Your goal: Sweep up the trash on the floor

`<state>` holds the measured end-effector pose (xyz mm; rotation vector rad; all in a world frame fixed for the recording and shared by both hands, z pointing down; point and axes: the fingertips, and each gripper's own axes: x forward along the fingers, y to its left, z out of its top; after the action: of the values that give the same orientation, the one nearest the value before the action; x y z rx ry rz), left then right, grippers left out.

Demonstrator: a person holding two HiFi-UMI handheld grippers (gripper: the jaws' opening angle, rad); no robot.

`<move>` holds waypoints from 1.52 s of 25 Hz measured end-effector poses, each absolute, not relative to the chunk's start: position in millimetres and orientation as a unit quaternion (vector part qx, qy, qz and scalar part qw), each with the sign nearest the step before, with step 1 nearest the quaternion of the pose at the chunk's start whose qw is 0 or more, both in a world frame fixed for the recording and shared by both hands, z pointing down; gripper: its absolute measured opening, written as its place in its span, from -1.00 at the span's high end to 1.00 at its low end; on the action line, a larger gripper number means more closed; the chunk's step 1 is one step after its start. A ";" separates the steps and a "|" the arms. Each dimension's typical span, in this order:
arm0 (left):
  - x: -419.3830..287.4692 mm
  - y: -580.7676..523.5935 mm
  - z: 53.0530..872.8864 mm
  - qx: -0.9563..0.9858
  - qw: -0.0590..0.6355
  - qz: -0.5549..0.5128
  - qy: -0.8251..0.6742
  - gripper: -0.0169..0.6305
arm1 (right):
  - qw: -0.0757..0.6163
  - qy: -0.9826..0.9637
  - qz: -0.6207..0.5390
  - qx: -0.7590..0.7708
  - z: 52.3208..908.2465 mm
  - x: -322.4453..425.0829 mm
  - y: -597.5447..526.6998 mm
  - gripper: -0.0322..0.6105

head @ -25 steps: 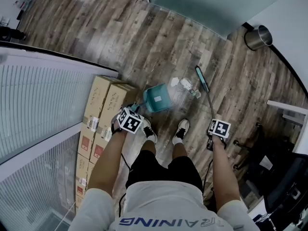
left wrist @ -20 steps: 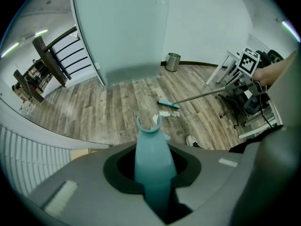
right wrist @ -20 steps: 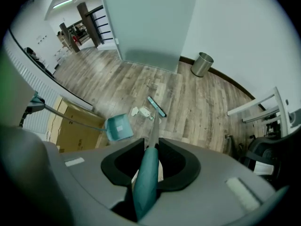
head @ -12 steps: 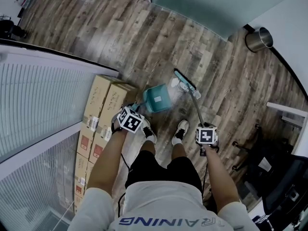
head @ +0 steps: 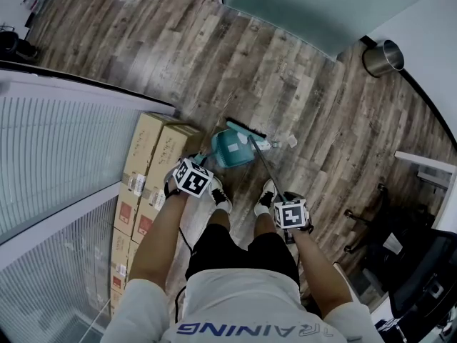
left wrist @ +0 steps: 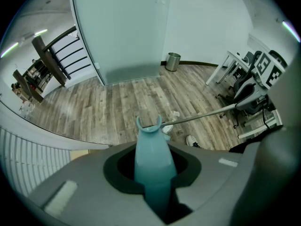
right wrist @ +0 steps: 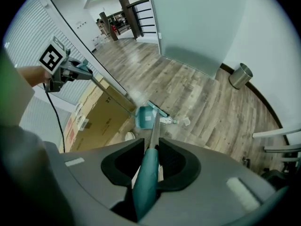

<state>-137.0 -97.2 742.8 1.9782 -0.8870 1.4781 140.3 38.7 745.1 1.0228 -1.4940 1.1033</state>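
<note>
My left gripper (head: 191, 179) is shut on the teal dustpan handle (left wrist: 153, 164). The teal dustpan (head: 232, 148) rests on the wood floor in front of the person's shoes. My right gripper (head: 290, 214) is shut on the teal broom handle (right wrist: 146, 182), and the metal shaft (head: 268, 168) slants down to the broom head (head: 246, 129) at the dustpan's far right edge. White bits of trash (head: 277, 143) lie just right of the broom head, also visible as trash (right wrist: 173, 121) in the right gripper view beside the dustpan (right wrist: 143, 117).
Cardboard boxes (head: 153, 163) stand against the ribbed wall at the left, close to the dustpan. A metal bin (head: 383, 56) stands by the wall at the upper right. Office chairs and a desk (head: 421, 263) crowd the right side.
My right gripper has moved left towards the person's feet, swinging the broom head leftward across the trash to the dustpan's edge. The left gripper and dustpan stayed put.
</note>
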 end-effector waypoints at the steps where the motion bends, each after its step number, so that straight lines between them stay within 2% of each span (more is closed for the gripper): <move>1: -136.9 -97.7 742.8 0.729 0.256 0.545 -0.327 0.68 | 0.477 -0.616 0.468 0.416 742.9 133.8 41.4 0.55; 7: -136.4 -98.1 743.9 0.729 0.256 0.545 -0.326 0.68 | 0.396 -0.606 0.570 0.389 737.3 101.8 56.6 0.56; 12: -136.5 -98.3 743.4 0.729 0.256 0.545 -0.325 0.68 | 0.391 -0.606 0.568 0.395 734.1 102.8 56.9 0.56; 16: -138.9 -98.7 743.8 0.729 0.257 0.545 -0.325 0.68 | 0.356 -0.591 0.585 0.427 726.4 135.0 42.1 0.56; 22: -139.1 -98.2 743.0 0.730 0.258 0.545 -0.323 0.68 | 0.295 -0.547 0.579 0.528 707.4 230.0 20.7 0.60; 24: -139.3 -98.1 742.9 0.729 0.258 0.545 -0.323 0.68 | 0.311 -0.536 0.554 0.556 709.2 259.1 16.8 0.86; 27: -139.6 -98.6 742.7 0.729 0.256 0.546 -0.323 0.68 | 0.371 -0.527 0.526 0.555 723.4 275.1 19.4 0.86; 32: -138.7 -95.7 743.0 0.730 0.255 0.545 -0.325 0.68 | 0.327 -0.501 0.562 0.571 733.5 273.1 22.0 0.85; 38: -138.1 -95.5 742.7 0.729 0.253 0.547 -0.325 0.68 | 0.373 -0.514 0.534 0.559 736.3 275.0 21.2 0.85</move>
<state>-138.1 -95.5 742.7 1.9820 -0.8836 1.4873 275.0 21.2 736.3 1.4311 -1.3167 1.3669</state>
